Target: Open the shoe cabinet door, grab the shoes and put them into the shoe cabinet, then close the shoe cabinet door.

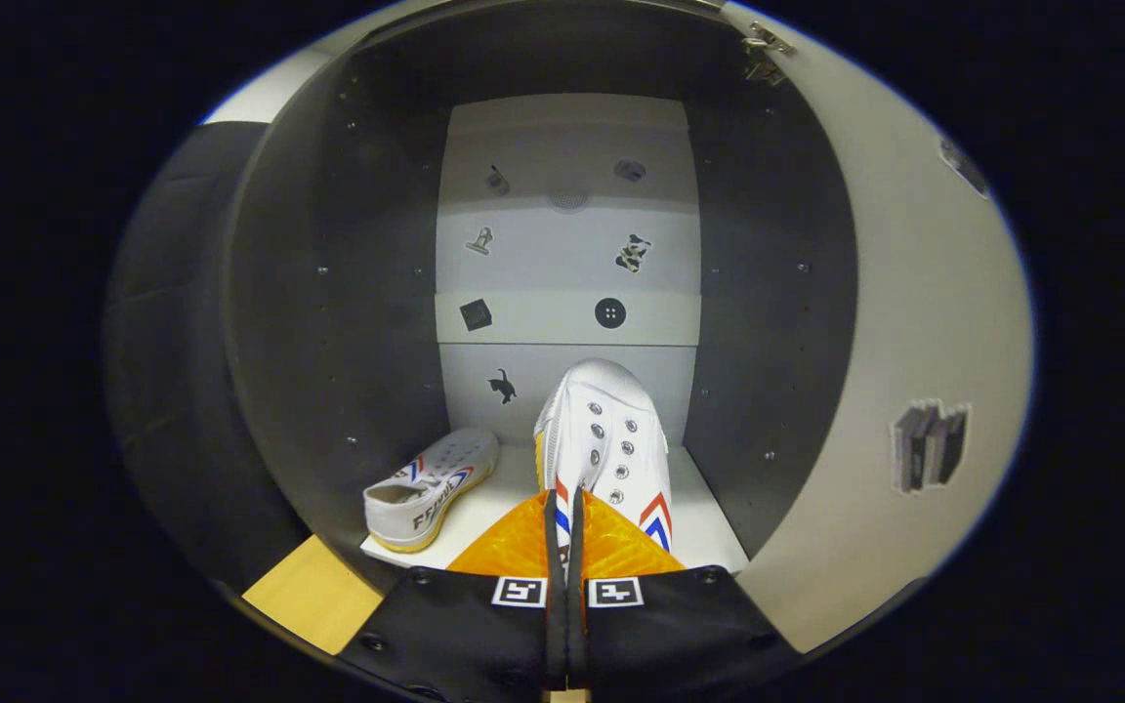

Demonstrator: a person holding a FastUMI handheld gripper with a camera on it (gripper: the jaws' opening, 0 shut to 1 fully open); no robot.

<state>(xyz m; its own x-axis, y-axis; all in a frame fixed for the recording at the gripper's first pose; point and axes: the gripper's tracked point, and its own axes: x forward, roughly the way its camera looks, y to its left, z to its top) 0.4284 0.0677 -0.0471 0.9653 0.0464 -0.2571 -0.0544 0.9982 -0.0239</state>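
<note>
Holding a white sneaker by its heel, the claw [563, 547] has its two fingers drawn almost together, pinching the rim of the shoe's back edge between them.

Item, near: held shoe [606, 439], white canvas with red and blue chevrons, toe pointing into the cabinet, apparently over the bottom shelf; whether the sole rests on the shelf cannot be told.

Item, beside: second shoe [434, 485], same pattern, lying on the bottom shelf [709, 537] left of the held one, heel toward the opening, apart from it.

Item, beyond: cabinet back panel [567, 254], pale, with small dark stickers; dark side walls either side.

Item, right: open door [914, 371], swung wide, hinge at its top.

Step in hand, by judgement: placing the second shoe; door already open, first shoe in. Next move calls for lowering the shoe flat beside its pair, parting the fingers, backing straight out, then swinging the door closed.
</note>
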